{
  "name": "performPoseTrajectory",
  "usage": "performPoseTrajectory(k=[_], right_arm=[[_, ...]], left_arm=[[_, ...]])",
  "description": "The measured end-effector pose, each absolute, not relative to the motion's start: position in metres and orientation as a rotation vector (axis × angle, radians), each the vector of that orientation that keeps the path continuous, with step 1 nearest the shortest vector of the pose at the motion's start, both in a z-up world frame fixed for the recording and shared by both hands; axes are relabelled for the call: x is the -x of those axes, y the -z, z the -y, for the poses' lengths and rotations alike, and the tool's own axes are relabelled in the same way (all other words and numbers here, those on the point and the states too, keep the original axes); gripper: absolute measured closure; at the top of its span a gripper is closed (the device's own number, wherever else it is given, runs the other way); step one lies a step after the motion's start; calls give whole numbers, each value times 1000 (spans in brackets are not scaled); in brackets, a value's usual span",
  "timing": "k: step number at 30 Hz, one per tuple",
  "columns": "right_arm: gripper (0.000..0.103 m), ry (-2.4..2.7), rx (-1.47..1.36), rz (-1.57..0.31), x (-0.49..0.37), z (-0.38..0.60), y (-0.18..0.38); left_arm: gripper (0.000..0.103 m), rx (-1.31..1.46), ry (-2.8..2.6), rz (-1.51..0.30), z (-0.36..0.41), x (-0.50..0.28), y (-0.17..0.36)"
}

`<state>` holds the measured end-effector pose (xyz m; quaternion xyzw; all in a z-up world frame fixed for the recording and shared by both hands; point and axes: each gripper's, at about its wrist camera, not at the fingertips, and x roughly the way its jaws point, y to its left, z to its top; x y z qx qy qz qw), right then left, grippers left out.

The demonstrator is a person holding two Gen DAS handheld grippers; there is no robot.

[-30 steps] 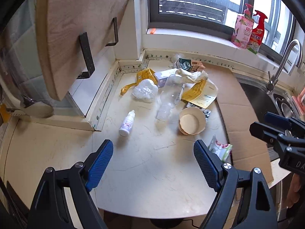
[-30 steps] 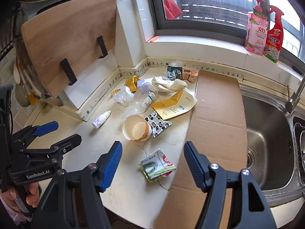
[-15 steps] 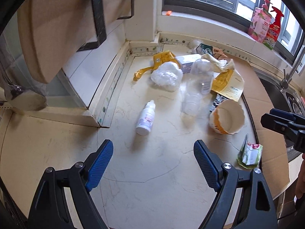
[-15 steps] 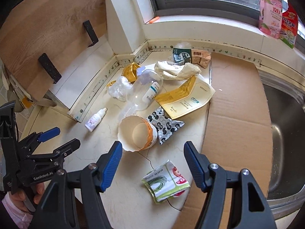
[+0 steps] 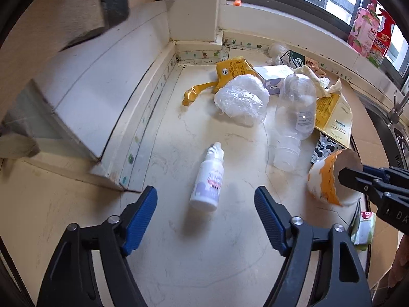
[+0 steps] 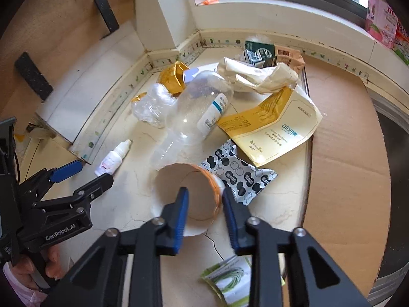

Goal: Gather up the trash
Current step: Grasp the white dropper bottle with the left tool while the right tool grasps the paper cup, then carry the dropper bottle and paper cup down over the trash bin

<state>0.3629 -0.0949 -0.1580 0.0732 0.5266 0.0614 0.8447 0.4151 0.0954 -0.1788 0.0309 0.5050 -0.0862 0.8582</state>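
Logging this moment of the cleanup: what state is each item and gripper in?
Left gripper: open, holding nothing.
Right gripper: partly closed, one finger inside the paper cup, one outside its rim.
Paper cup: on its side, torn.
Dropper bottle: lying down, capped.
Clear bottle: lying down, empty, uncapped.
Plastic wrap: crumpled.
Yellow pouch: torn open, flat.
Spotted wrapper: flat.

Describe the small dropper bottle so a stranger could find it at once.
Start at the cream countertop below the window, near the stepped white ledge on the left. The small dropper bottle lies on its side there, apart from the trash pile and just ahead of the left tongs. It is opaque white with a nozzle cap, unlike the clear plastic bottle.
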Motion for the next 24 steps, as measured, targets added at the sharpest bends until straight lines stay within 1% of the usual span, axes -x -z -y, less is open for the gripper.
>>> performPoseTrajectory(k=[1, 2, 3, 4, 5, 6, 7, 13, 18, 24], right_arm=[[87, -130, -158, -1116, -364, 94, 160], [90, -130, -164, -1119, -364, 93, 161], [94, -129, -166, -1119, -363, 92, 162], [95, -129, -164, -1120, -363, 91, 162], [97, -130, -162, -1121, -363, 90, 163], [99, -130, -158, -1121, -362, 89, 163], [99, -131, -155, -1120, -362, 89, 163], [100, -146, -161, -1116, -353, 88, 163], [101, -171, -181, -1078, -339, 94, 153], [101, -217, -232, -1009, -308, 111, 124]], left_arm=[[37, -68, 185, -1068, -94, -420, 182], [40, -69, 190, -1072, -93, -423, 184], [48, -69, 196, -1078, -91, -426, 186], [56, -72, 202, -1089, -89, -429, 189], [60, -73, 207, -1096, -88, -432, 191], [74, -72, 214, -1103, -87, -434, 193], [80, -72, 220, -1111, -86, -436, 196], [81, -109, 228, -1110, -78, -438, 196], [81, -134, 212, -1100, -69, -426, 189], [81, -150, 210, -1073, -53, -387, 158]])
